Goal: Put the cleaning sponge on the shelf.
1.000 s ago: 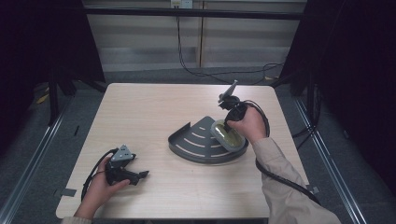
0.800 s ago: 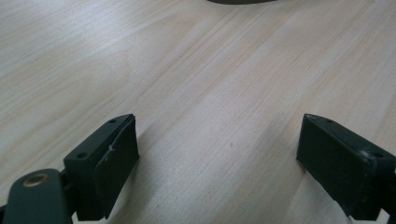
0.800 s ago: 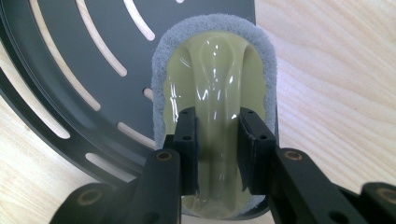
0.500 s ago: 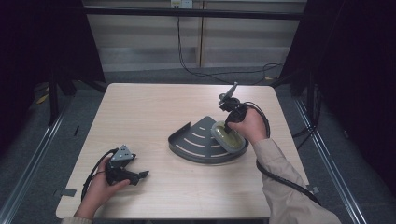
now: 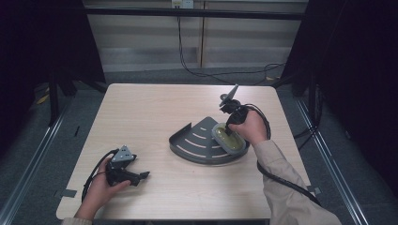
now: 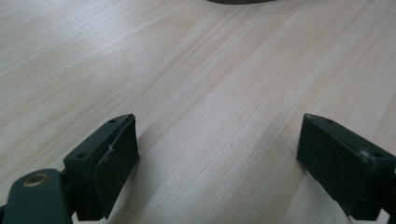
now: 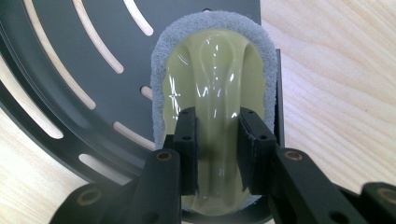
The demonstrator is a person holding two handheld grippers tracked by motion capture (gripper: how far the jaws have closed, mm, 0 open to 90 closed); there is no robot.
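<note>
A scrubber (image 7: 212, 60) with a glossy yellow-green grip and a grey scouring pad lies on the right end of a dark slotted quarter-round rack (image 7: 70, 56). My right gripper (image 7: 217, 123) is shut on the scrubber's raised grip, one jaw on each side. In the high view the rack (image 5: 192, 140) sits right of the table's middle, with the scrubber (image 5: 235, 146) on it under the right gripper (image 5: 230, 131). My left gripper (image 5: 142, 176) rests near the front left corner. Its jaws stand wide open over bare wood, with nothing in the left gripper (image 6: 217, 154).
The light wooden table (image 5: 141, 112) has bare room to the left of and behind the rack. A sliver of the rack's edge (image 6: 243, 1) sits at the top of the left gripper view. Cables trail from both grippers. Dark floor and metal rails surround the table.
</note>
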